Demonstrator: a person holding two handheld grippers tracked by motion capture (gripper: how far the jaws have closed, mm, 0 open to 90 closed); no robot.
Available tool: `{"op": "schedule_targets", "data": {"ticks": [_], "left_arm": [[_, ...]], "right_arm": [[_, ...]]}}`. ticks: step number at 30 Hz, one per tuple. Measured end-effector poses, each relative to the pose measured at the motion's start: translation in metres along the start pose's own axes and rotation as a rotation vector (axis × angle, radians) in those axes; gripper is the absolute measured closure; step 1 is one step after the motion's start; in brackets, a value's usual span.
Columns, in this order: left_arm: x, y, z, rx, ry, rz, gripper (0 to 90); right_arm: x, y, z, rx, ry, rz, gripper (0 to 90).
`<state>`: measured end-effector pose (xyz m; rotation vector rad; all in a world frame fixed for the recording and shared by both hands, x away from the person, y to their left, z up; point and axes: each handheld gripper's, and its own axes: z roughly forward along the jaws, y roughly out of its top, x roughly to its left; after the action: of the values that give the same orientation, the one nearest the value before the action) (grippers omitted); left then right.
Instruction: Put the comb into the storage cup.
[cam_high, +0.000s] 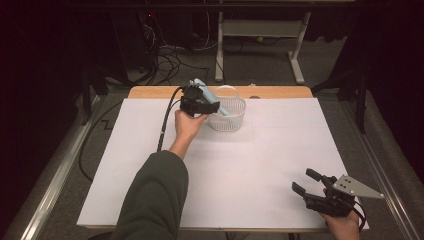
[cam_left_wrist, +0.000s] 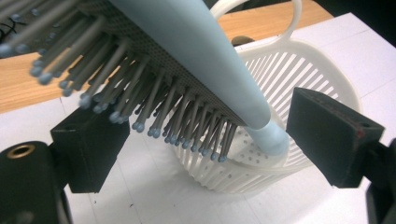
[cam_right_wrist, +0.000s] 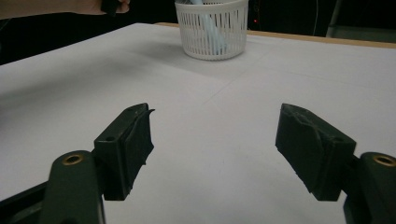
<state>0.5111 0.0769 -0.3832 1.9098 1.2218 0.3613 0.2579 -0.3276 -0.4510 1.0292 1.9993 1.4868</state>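
At the far edge of the white table, a white slotted basket stood alone. The pale-blue hairbrush leaned handle-down into it, bristles between the left gripper's parted jaws, neither pad touching. Well apart, the right gripper gaped wide over bare table, holding nothing.

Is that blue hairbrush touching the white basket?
Touching. In the left gripper view the hairbrush handle tip rests on the basket floor.
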Motion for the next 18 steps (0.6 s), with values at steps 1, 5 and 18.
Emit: {"op": "schedule_targets", "data": {"ticks": [1,5,18], "left_arm": [[0.000,0.000,-0.001,-0.002,0.001,0.003,12.8],[0.001,-0.001,-0.004,-0.007,0.003,0.006,12.9],[0.001,-0.003,-0.014,-0.026,-0.001,0.016,12.9]], "right_arm": [[0.000,0.000,0.000,0.000,0.000,0.000,27.4],[0.000,0.000,0.001,0.001,0.001,-0.002,27.4],[0.000,0.000,0.000,0.001,0.001,-0.003,27.4]]}}
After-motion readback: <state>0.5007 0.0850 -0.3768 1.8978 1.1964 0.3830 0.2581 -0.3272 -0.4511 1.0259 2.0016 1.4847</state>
